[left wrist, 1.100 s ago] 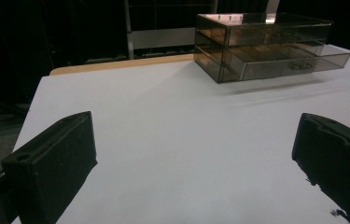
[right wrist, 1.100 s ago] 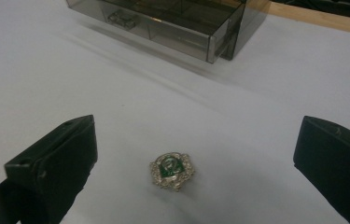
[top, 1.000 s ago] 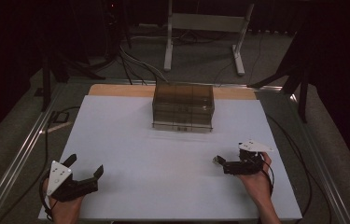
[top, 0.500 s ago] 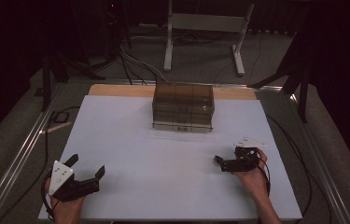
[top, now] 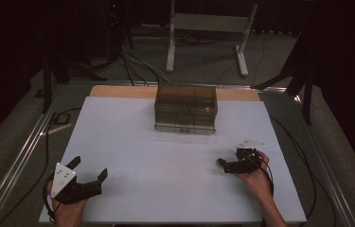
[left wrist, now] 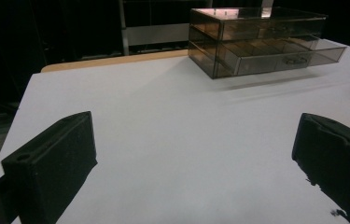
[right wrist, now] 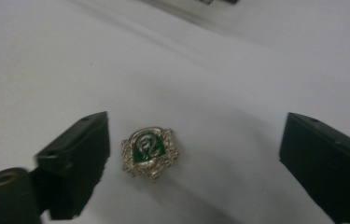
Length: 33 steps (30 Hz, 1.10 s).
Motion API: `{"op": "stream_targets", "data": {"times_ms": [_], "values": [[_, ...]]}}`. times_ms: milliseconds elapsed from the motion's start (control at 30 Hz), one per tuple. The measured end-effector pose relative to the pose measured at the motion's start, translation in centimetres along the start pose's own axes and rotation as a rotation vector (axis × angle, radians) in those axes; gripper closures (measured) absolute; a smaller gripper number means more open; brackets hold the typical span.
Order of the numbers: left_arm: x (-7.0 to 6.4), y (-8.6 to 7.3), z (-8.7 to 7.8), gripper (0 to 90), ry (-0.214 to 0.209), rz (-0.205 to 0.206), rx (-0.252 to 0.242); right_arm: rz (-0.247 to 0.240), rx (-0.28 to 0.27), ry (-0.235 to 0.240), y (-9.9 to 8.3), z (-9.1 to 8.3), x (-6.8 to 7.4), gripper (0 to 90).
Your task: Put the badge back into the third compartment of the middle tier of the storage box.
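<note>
Silver-and-green ornate brooch (right wrist: 149, 153) flat on table | right gripper (right wrist: 193, 154) wide open around it, untouching

**Looks like a lab / recording setup, not a home**

Pretty dark room with black curtains all round. The white-topped desk (top: 132, 142) has metal rails (top: 19, 161) at its sides, cables (top: 132, 61) run across the grey floor, and a metal stand (top: 208, 23) sits behind.

Both grippers (top: 88, 176) (top: 219, 163) low on white table (top: 165, 156); drawer box (top: 186, 109) far side.
</note>
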<state>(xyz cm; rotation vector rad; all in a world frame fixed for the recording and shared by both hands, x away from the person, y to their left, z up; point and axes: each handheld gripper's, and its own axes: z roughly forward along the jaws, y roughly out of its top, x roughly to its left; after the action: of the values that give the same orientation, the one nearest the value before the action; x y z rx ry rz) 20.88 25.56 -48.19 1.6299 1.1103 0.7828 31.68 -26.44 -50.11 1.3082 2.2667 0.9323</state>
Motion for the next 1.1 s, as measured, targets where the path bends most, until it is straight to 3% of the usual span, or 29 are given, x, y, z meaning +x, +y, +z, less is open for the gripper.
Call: {"op": "stream_targets", "data": {"times_ms": [367, 633, 867, 1100], "values": [[0.1, 0.0, 0.0, 0.7, 0.0, -0.002, 0.001, -0.03, 0.077, 0.061, -0.4, 1.1, 0.5, 43.0], [-0.1, 0.0, 0.0, 0.7, 0.0, 0.004, 0.004, -0.036, 0.076, 0.108, -0.6, 0.9, 0.9, 64.1], [-0.1, 0.0, 0.1, 0.7, 0.002, 0.004, 0.006, -0.045, 0.071, 0.105, -0.6, 0.6, 1.2, 67.2], [0.0, 0.0, 0.0, 0.7, 0.005, 0.001, 0.008, -0.099, 0.04, 0.087, -0.6, -0.3, 2.1, 76.5]]}}
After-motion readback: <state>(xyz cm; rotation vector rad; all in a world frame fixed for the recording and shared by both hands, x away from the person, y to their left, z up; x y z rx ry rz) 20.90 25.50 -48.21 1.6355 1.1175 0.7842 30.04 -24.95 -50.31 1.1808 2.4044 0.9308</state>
